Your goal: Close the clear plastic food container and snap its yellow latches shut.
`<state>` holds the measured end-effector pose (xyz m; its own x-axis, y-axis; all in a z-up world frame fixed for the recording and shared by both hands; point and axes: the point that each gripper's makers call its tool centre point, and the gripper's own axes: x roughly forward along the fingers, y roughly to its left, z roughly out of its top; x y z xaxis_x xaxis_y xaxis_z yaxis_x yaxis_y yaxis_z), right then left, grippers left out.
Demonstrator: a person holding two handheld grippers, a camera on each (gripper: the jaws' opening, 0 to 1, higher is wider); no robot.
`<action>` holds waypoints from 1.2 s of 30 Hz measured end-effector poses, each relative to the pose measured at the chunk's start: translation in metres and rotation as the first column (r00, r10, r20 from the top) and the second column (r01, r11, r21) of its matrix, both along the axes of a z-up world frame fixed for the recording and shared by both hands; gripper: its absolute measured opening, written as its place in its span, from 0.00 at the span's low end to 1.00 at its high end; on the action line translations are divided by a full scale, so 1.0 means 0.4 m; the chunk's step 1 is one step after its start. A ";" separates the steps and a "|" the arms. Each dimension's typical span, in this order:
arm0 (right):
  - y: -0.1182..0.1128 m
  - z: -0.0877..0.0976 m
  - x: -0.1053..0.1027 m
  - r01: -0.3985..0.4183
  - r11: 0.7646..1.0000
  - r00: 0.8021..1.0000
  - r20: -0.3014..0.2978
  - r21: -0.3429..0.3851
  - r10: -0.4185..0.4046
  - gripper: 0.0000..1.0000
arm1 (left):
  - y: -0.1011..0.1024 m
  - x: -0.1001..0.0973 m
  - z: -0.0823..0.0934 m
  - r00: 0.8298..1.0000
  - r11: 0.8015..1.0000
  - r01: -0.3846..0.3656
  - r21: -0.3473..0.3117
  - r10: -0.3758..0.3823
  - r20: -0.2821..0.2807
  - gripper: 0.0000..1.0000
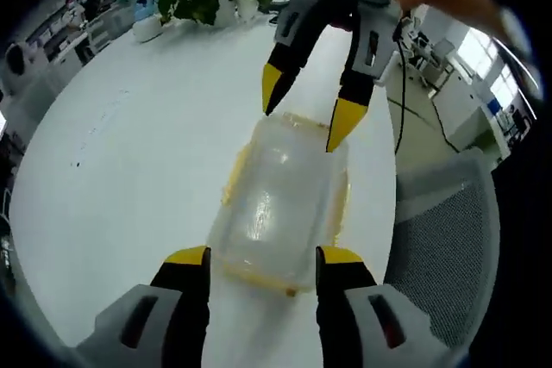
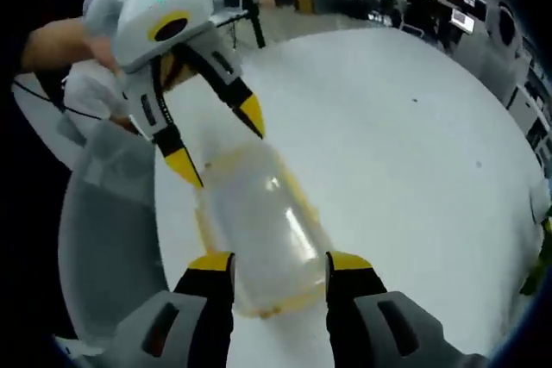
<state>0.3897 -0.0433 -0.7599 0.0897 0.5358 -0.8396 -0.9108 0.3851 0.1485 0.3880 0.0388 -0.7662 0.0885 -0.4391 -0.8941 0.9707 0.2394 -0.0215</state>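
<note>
Two grippers bracket one clear rectangular plastic food container [image 1: 280, 204] with yellow latches, which lies lid-up on the round white bench [image 1: 129, 152], near its right edge beside a grey mesh office chair [image 1: 453, 247].

Your left gripper [image 1: 263, 260] has its yellow-tipped jaws spread wide, one either side of the container's near end; I can't tell whether they touch the walls, and they grip nothing. Your right gripper [image 2: 280, 265] does the same at the opposite end, jaws wide apart and straddling the box without clamping it.

The lid [image 2: 263, 221] looks seated, though whether every latch is snapped home is too blurred to judge. To do this step well, I'd say:
- Keep one gripper steadying the box so it can't slide on the smooth bench.
- Bring the other jaw tip squarely onto a yellow latch [image 1: 235, 174] along the long side and press it flat against the wall.
- Work each side in turn, pressing straight so the lid doesn't lift at the opposite edge.

No brand, label or readable writing shows on the container or bench.
</note>
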 end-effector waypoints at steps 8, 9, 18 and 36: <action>0.023 -0.001 -0.016 -0.079 0.997 0.997 0.010 -0.020 0.079 0.38 | -0.006 -0.008 -0.001 0.997 0.997 0.073 0.006 -0.073 0.006 0.48; 0.023 -0.004 -0.017 -0.086 0.996 0.996 0.012 -0.027 0.086 0.38 | -0.003 -0.008 -0.004 0.992 0.992 0.120 0.028 -0.121 0.025 0.46; 0.035 -0.022 -0.043 -0.255 0.962 0.963 0.064 -0.095 0.261 0.38 | -0.035 -0.032 -0.006 0.979 0.979 0.201 0.025 -0.202 0.028 0.43; 0.064 -0.026 -0.021 -0.266 0.961 0.959 0.086 -0.074 0.272 0.36 | -0.077 -0.030 -0.029 0.970 0.969 0.236 0.074 -0.240 0.048 0.34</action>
